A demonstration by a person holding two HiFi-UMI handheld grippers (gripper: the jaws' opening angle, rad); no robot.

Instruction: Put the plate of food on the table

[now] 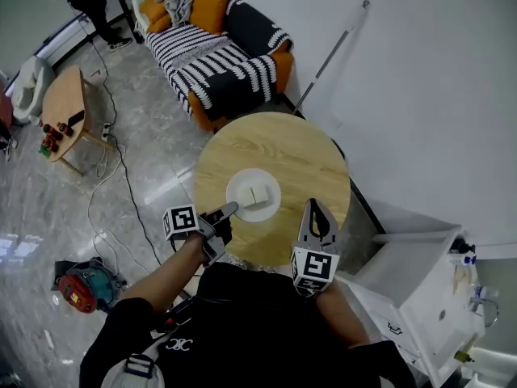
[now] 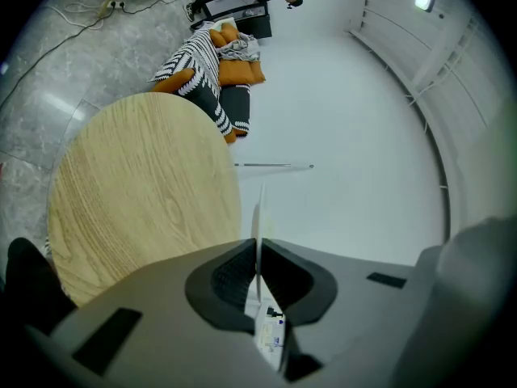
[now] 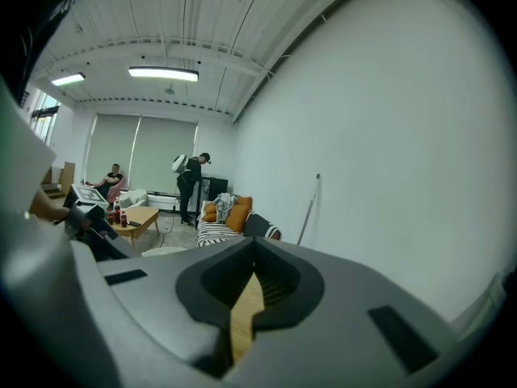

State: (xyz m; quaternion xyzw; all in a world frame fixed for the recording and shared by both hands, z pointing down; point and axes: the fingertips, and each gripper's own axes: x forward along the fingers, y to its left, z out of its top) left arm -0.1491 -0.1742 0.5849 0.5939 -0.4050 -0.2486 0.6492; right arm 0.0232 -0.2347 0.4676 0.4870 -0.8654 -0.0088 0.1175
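A white plate (image 1: 253, 194) with pale squares of food rests near the middle of the round wooden table (image 1: 299, 156). My left gripper (image 1: 232, 208) reaches in from the near left and is shut on the plate's near rim. In the left gripper view that rim (image 2: 259, 212) stands edge-on as a thin white line between the dark pads (image 2: 230, 273), with the table (image 2: 137, 184) on the left. My right gripper (image 1: 314, 205) hangs over the table's near right edge, shut and holding nothing. Only a sliver of the table (image 3: 245, 318) shows between its jaws.
A striped sofa (image 1: 214, 51) with orange cushions stands beyond the table. A low wooden side table (image 1: 65, 107) with bottles is at far left, cables (image 1: 113, 176) and a red tool (image 1: 81, 288) lie on the floor, and a white cabinet (image 1: 420, 273) is close at right. A rod (image 1: 331, 51) leans on the wall.
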